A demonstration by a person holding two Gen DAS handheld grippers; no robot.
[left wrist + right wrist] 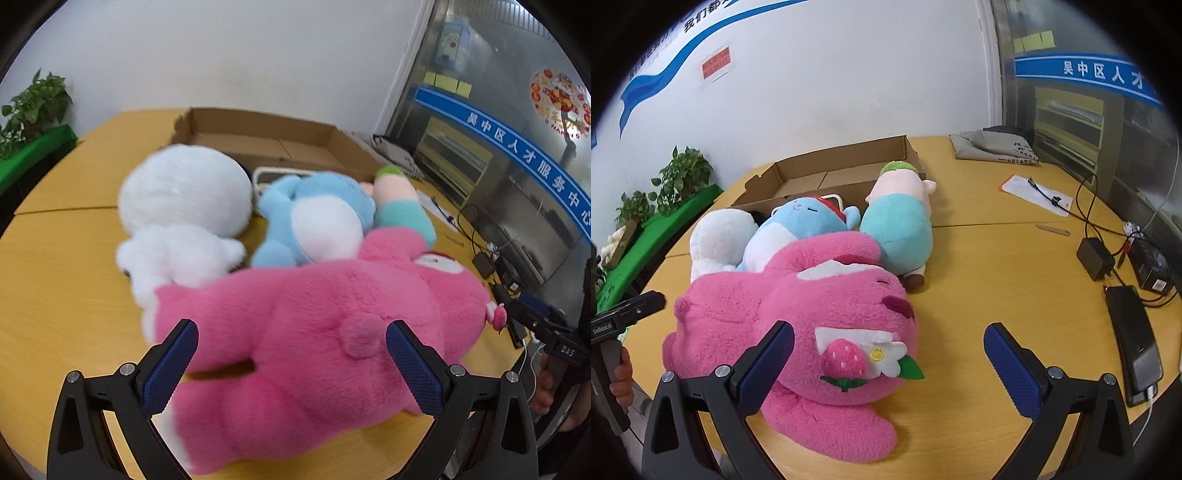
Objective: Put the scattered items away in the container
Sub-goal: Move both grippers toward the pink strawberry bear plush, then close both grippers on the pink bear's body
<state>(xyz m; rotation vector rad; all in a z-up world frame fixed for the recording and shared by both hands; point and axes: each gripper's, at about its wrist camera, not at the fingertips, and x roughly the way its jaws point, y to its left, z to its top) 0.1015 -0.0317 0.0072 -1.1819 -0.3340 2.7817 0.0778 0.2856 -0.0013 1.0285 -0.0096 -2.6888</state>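
Fingers (183,354) of both grippers stood spread, gripping nothing; four fluffy plush toys lay heaped on the wooden desk (979,266): pink bear (812,306), white (184,206), blue (317,218), teal-bodied (899,229), before one shallow cardboard box (266,142).
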